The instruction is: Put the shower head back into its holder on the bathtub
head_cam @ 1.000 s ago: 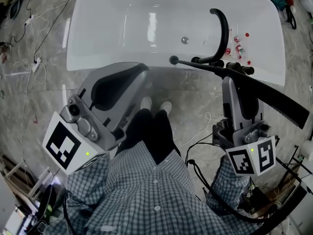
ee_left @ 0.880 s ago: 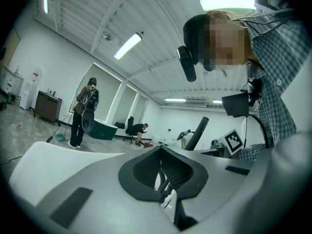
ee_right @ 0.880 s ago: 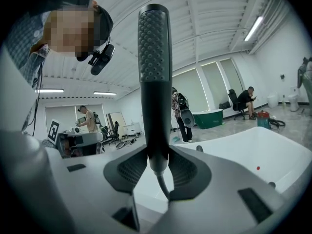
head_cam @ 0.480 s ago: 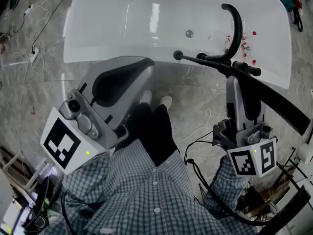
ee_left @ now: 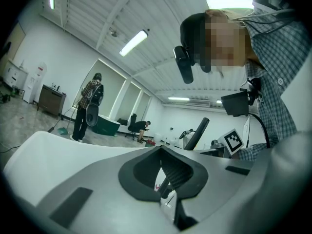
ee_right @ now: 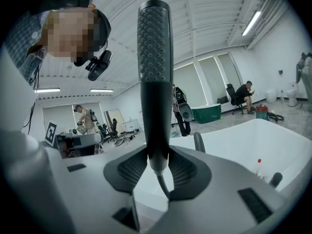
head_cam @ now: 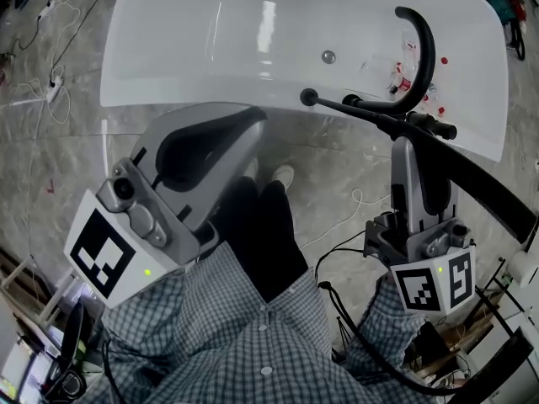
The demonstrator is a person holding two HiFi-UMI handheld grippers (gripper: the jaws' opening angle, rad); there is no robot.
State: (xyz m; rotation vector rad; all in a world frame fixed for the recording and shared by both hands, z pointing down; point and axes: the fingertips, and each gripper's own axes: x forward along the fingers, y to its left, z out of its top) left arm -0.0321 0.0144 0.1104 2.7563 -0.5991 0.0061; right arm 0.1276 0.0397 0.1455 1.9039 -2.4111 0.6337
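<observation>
One shower head in right gripper fingers; left gripper fingers narrow, empty; one bathtub.

The grey marbled stone floor carries the white glossy bathtub. Thin white cables lie on the floor left of it, and another thin white cable lies in front of it.

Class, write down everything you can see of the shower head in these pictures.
The shower head is a long, slim, matt black wand, plastic by its look. Small dimples cover one face toward its far end. It narrows at the base, where a thin hose leaves it. The right gripper is shut on that lower part; nothing else touches it. In the head view it slants in the air beside the white bathtub, not in any holder.
</observation>
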